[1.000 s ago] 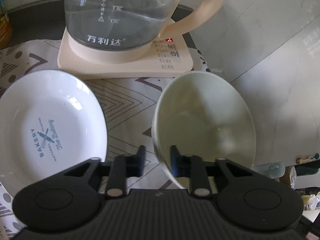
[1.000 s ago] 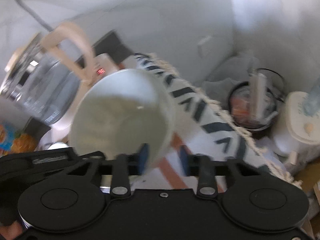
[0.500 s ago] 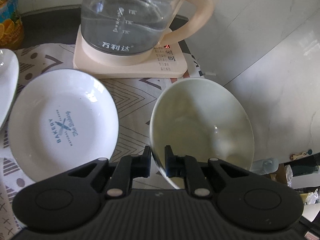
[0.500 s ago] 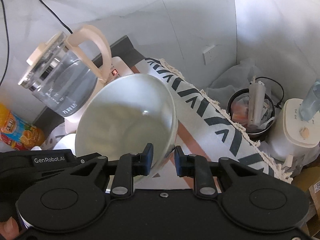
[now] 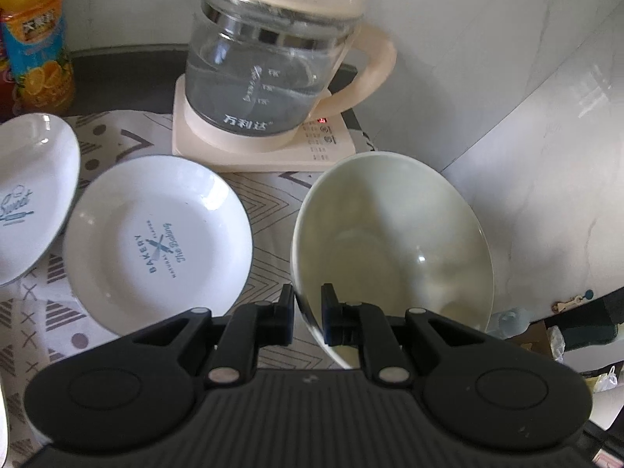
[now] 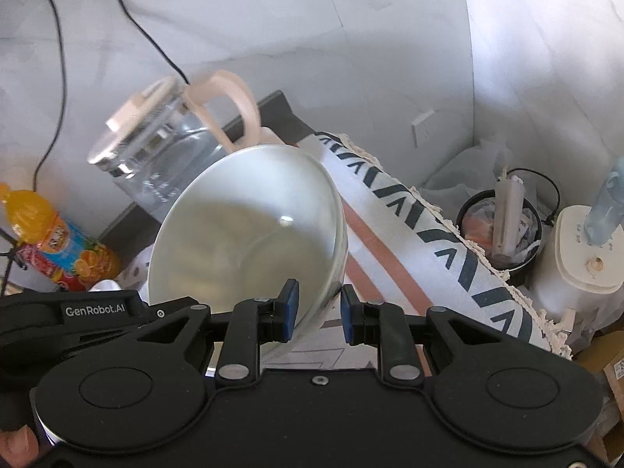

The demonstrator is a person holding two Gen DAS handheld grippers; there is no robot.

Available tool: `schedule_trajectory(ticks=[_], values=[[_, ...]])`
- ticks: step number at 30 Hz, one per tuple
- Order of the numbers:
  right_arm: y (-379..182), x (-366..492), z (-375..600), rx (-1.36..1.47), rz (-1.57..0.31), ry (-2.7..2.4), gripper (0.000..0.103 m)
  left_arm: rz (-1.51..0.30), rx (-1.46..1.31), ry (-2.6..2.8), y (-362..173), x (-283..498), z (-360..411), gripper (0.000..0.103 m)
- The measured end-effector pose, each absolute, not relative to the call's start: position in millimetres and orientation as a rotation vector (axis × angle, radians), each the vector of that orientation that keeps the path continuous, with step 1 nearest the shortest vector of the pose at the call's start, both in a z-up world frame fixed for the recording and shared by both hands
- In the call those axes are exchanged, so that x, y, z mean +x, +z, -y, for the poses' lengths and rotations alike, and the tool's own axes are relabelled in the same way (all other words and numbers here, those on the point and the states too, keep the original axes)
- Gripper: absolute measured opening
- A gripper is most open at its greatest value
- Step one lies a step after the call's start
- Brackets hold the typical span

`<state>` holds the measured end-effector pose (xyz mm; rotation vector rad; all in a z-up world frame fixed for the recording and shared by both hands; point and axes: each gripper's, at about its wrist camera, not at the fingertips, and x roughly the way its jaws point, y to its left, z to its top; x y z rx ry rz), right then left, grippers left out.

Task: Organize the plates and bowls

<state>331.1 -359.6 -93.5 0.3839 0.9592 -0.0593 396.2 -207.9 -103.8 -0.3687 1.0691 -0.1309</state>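
Patterned cloth (image 5: 269, 210) carries two plates (image 5: 156, 241), unstacked, left of the kettle (image 5: 269, 74). My left gripper (image 5: 307, 314) and right gripper (image 6: 316, 310) each pinch the pale bowl's (image 5: 390, 241) near rim, lifted; stacking remains.

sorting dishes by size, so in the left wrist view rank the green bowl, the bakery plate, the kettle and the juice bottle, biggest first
1. kettle and green bowl: alike; the bowl is nearer, so unsure
2. bakery plate
3. juice bottle, partly cut off
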Motion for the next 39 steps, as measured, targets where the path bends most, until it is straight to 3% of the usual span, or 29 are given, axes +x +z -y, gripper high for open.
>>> schedule_trajectory(ticks=[20, 39], values=[[-54, 277, 329, 0.325, -0.884, 0.057, 0.024, -1.008, -0.39, -0.107, -72, 332, 175, 0.012], [-67, 248, 299, 0.292, -0.94, 0.154, 0.024, -1.032, -0.428, -0.025, -83, 286, 142, 0.013]])
